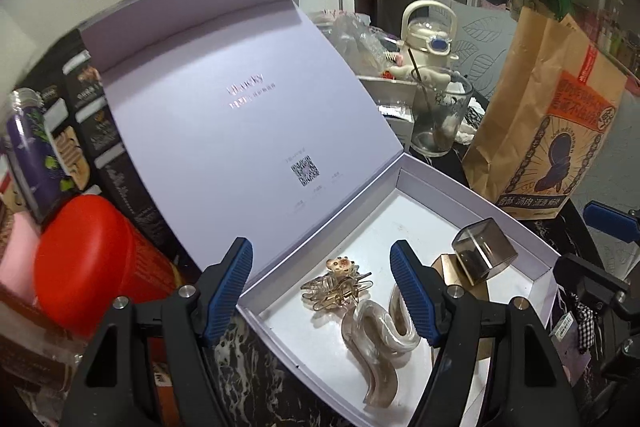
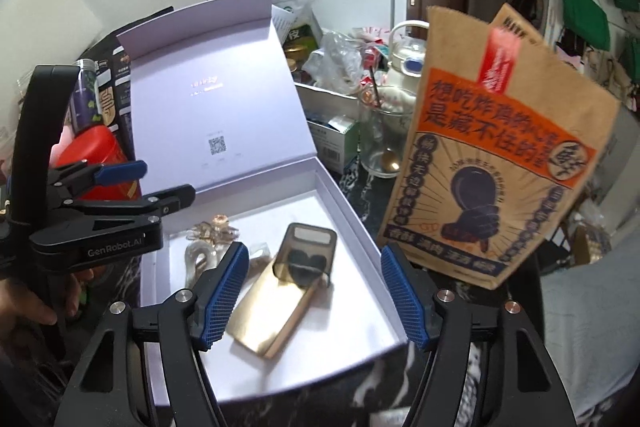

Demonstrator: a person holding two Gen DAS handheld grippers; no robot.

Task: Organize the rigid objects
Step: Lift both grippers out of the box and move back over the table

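A white box [image 1: 472,189] lies on the dark marbled table with its lid [image 1: 240,107] standing up. Inside lie a clear claw clip [image 1: 338,287] with a small animal figure, a wavy translucent clip [image 1: 378,335], and a flat gold case with a smoky cap [image 1: 480,251]. My left gripper [image 1: 320,293] hovers open above the two clips, touching neither. In the right wrist view my right gripper [image 2: 314,297] hangs open over the gold case [image 2: 276,307], clear of it, inside the box [image 2: 352,227]. The left gripper [image 2: 160,183] shows at the left there.
A brown paper bag [image 2: 500,155] stands just right of the box, close to my right fingers. Behind the box are a glass with a spoon [image 1: 438,115] and a white kettle [image 1: 428,39]. A red tin [image 1: 88,267] and dark packets crowd the left side.
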